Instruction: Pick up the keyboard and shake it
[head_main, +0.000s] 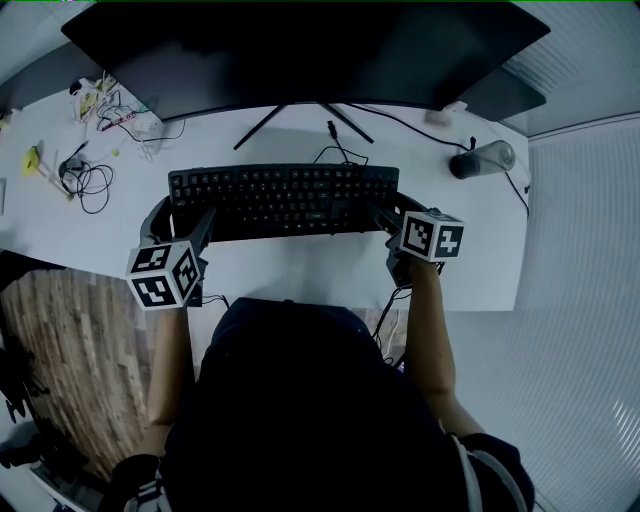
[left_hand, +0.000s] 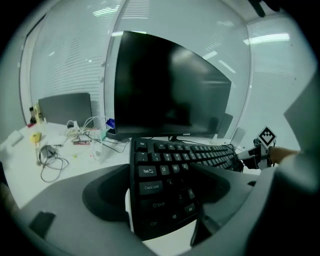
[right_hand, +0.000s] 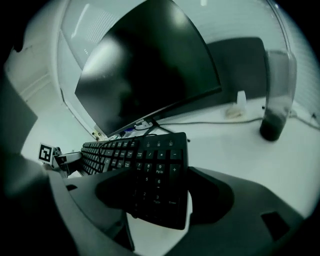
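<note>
We see the keyboard (head_main: 285, 198) stretched crosswise over the middle of the tabletop (head_main: 300, 275), nearer its front edge. Our left claw (left_hand: 162, 195) is clenched on its left end, our right claw (right_hand: 160, 197) on the number-pad end. A monitor (head_main: 300, 50) stands behind, and a cup (head_main: 483, 158) is near the right edge.

Left gripper (head_main: 182, 218) and right gripper (head_main: 396, 214) level on outstretched forearms, both in a firm clamp.
</note>
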